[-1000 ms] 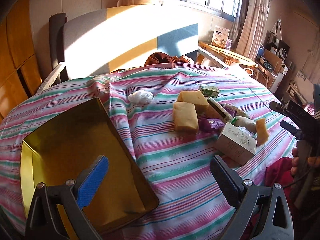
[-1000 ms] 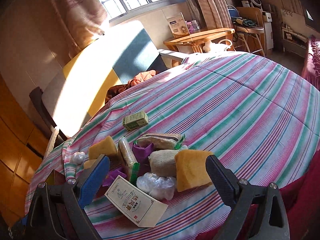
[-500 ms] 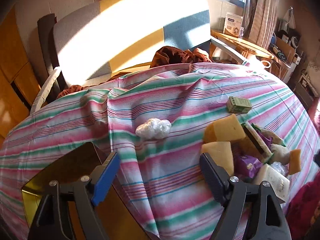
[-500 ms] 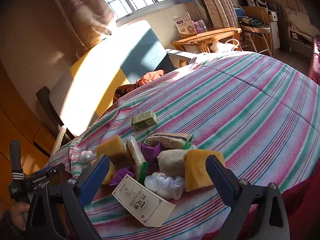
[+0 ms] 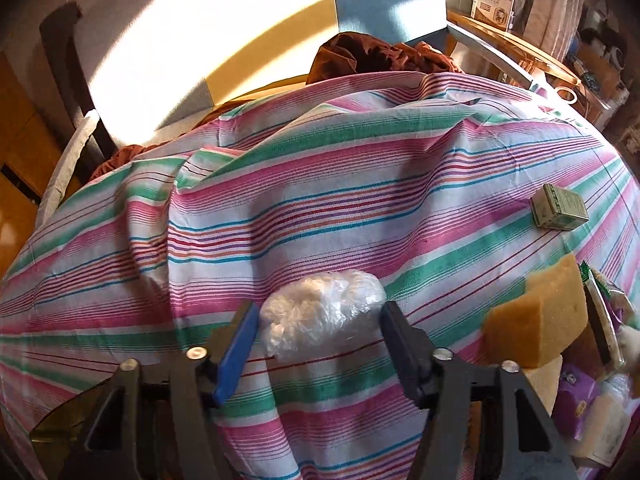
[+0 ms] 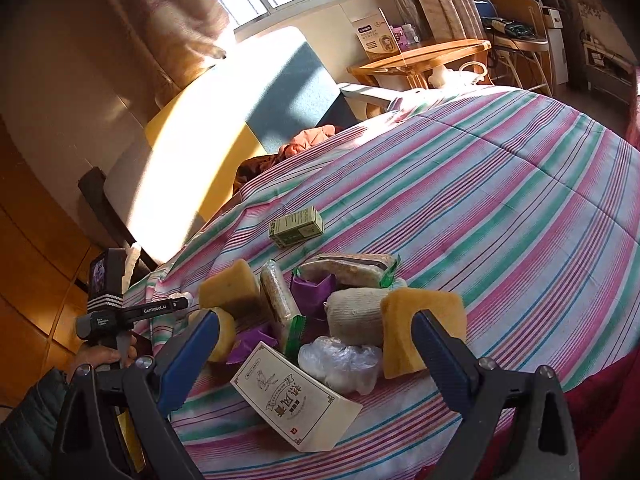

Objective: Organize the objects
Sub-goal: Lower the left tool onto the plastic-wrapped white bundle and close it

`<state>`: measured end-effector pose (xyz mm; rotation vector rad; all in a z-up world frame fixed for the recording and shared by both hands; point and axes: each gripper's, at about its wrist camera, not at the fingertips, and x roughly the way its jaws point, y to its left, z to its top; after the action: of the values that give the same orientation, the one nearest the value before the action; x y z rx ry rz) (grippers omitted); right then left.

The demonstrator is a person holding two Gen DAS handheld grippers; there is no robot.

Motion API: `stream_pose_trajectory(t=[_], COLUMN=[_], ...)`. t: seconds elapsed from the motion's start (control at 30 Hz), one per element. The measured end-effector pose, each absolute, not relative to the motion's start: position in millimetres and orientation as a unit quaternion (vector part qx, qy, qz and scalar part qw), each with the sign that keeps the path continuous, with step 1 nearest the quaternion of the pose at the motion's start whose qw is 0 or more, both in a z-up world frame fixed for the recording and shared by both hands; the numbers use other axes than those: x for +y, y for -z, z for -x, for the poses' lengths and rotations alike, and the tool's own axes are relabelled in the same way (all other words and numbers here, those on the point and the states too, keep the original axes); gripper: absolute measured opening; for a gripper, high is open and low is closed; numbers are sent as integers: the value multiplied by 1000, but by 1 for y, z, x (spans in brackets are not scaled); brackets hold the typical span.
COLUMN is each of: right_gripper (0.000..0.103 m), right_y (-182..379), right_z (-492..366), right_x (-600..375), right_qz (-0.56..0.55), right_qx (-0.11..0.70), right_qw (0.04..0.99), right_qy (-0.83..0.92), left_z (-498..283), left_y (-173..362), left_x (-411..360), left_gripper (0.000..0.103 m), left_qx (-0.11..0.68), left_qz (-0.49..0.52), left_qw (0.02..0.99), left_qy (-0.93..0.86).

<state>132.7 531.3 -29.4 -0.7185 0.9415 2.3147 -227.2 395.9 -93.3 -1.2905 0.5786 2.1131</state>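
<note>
In the left wrist view, a crumpled clear plastic bundle lies on the striped bedcover. My left gripper is open with its fingers on either side of the bundle, close to it but not pressing it. A corner of the yellow tray shows at the lower left. In the right wrist view, my right gripper is open and empty above a pile: a white printed box, another plastic bundle, yellow sponges, wrapped snack packs and a small green box.
The striped bedcover spreads wide to the right. A padded headboard and brown cloth lie beyond it. A wooden side table stands by the window. The left hand-held unit shows at the left.
My left gripper has moved forward and down from above the tray to the plastic bundle, which now sits between its fingers. The right gripper has shifted only slightly.
</note>
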Motion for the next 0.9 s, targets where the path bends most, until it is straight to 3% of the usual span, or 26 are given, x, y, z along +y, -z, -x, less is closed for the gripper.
stream_pose_trajectory(t=[0.1,0.13,0.2,0.6,0.63,0.67,0.7,0.77,0.9], right_gripper=[98,98,98,98,98,98,98,98,98], right_y=[30,30,30,33,33,34,34,34,35], right_z=[-134,-134,-136,-145,-146,-146,-146,-145,-143], right_x=[532,533,535,543,543,544,544,544,543], right_qz=[264,263,259,246,247,247,248,251,256], right_qx=[352,353,358,385,386,387,387,385,381], right_qw=[271,272,276,296,297,297,298,298,297], right_qy=[-856,-855,-854,-839,-838,-837,-836,-837,-837], left_z=[223,220,213,170,168,166,165,165,174], left_y=[88,86,79,53,52,47,43,36,49], left_x=[393,391,383,357,357,355,355,355,370], left_gripper=[50,43,17,17,18,35,66,90,90], left_qx=[197,192,175,160,155,159,169,196,264], left_qz=[475,472,472,477,477,466,450,411,406], left_qw=[310,311,315,376,382,377,370,350,355], left_qy=[-800,-802,-804,-778,-776,-784,-795,-819,-800])
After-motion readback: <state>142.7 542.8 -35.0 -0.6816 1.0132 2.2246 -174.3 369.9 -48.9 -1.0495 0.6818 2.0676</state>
